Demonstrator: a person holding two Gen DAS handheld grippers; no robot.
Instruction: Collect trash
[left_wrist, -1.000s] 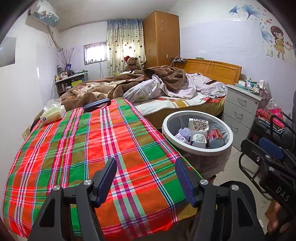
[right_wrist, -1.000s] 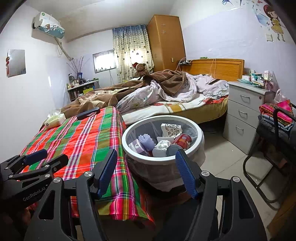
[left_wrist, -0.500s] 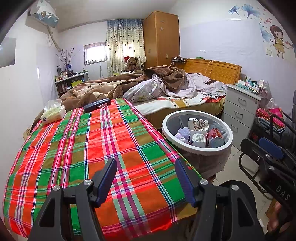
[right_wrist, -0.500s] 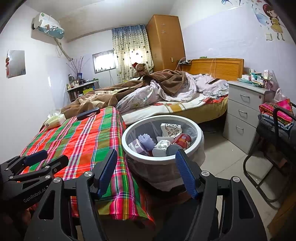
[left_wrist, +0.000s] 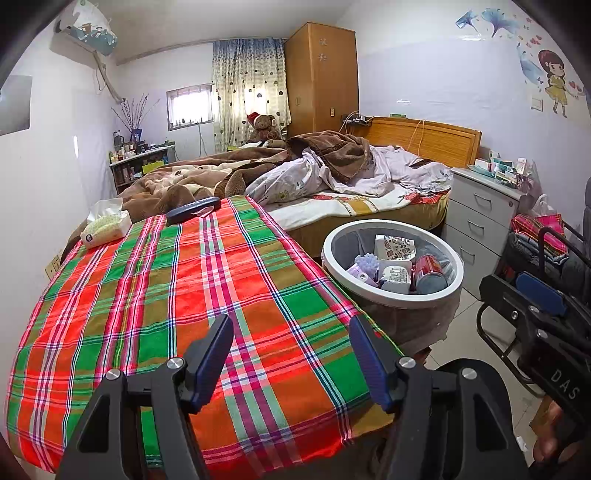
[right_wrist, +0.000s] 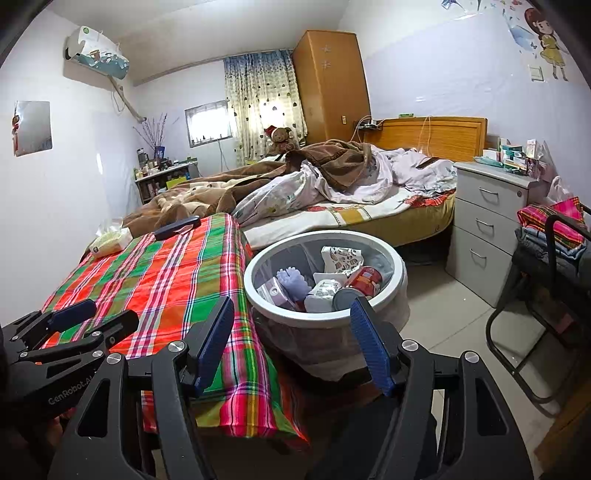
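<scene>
Left tongs (left_wrist: 291, 354): spread, nothing between the pads, poised above the near end of the plaid-covered surface (left_wrist: 155, 295).
Right tongs (right_wrist: 291, 343): spread and empty, aimed at the bin's near rim.
Trash bin (right_wrist: 391, 291): white-rimmed, on the floor just beside the surface's right edge.
Trash: red can (right_wrist: 365, 278), patterned carton (right_wrist: 340, 258), purple item and white cup piled inside the bin.
Far end of surface: tissue pack (left_wrist: 107, 229), dark case (left_wrist: 192, 214).
</scene>
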